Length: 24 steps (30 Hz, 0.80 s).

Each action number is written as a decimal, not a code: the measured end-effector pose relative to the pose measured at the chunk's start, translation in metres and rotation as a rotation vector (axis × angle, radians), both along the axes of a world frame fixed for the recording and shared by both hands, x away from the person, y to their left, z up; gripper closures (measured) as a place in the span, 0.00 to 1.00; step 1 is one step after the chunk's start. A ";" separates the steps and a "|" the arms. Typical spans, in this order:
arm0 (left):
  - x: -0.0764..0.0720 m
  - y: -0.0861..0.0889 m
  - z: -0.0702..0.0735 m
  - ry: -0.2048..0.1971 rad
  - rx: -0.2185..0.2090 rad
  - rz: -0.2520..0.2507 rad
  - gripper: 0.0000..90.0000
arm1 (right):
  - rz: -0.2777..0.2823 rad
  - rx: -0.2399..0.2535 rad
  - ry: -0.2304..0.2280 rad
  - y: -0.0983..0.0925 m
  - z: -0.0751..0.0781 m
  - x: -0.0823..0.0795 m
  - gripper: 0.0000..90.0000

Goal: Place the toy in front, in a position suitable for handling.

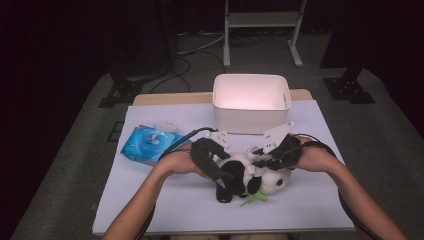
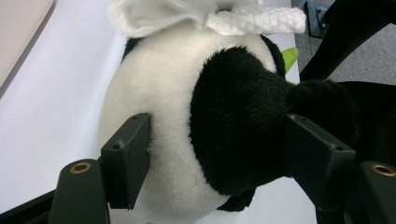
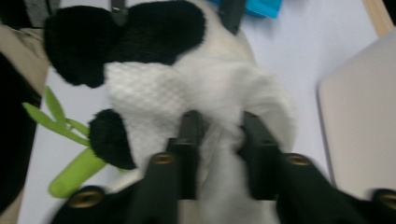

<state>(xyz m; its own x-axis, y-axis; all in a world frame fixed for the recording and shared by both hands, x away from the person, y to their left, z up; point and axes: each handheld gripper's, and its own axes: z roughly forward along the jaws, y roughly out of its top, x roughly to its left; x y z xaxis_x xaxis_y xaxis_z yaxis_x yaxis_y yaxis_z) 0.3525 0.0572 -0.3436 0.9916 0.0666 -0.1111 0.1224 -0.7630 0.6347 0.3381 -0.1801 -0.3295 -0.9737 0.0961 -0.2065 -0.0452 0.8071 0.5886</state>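
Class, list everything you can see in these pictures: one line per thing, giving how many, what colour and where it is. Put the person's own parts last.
Table: one, pale lilac-white top, centre of the high view.
Bin: one, white, open-topped, far middle of the table.
Wipes pack: one, blue, on the table's left side.
Plush panda: one, black and white, near middle of the table, between both tongs.
White cloth: one, textured, on the panda.
Bamboo sprig: one, green, at the panda's near side.
Metal frame: one, grey, on the floor beyond the table.
Left tongs: black, jaws set on either side of the panda's body.
Right tongs: black, pinching the white cloth.
Forearms: two, entering from below.
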 end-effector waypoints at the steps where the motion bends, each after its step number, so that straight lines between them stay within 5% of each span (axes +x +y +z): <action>1: 0.000 0.000 0.000 0.001 0.000 0.002 0.31 | 0.001 -0.007 0.010 0.000 0.000 0.002 0.69; 7: 0.000 -0.002 0.001 -0.006 0.021 -0.001 0.31 | -0.009 -0.006 0.068 0.003 -0.006 0.009 0.67; 9: 0.000 -0.002 0.001 -0.005 0.020 0.000 0.31 | -0.009 -0.005 0.077 0.004 -0.008 0.010 0.73; 12: 0.000 0.000 0.000 -0.003 0.005 0.000 0.31 | -0.008 -0.012 0.039 0.004 -0.007 0.008 0.88; 15: -0.001 0.001 -0.001 -0.004 -0.004 -0.005 0.31 | -0.015 -0.003 0.014 0.002 -0.005 0.007 0.91; 21: 0.000 0.000 0.000 -0.008 0.001 -0.019 0.31 | 0.009 0.128 0.069 -0.001 0.004 0.005 0.91; 24: -0.001 -0.002 0.000 -0.008 0.008 -0.015 0.30 | 0.038 0.121 0.056 0.013 0.008 0.000 0.91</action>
<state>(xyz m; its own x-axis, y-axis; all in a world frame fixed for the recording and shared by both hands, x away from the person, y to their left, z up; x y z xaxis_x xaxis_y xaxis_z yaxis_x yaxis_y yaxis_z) 0.3513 0.0557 -0.3432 0.9934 0.0526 -0.1024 0.1057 -0.7696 0.6297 0.3381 -0.1674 -0.3215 -0.9869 0.0796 -0.1406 -0.0387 0.7284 0.6840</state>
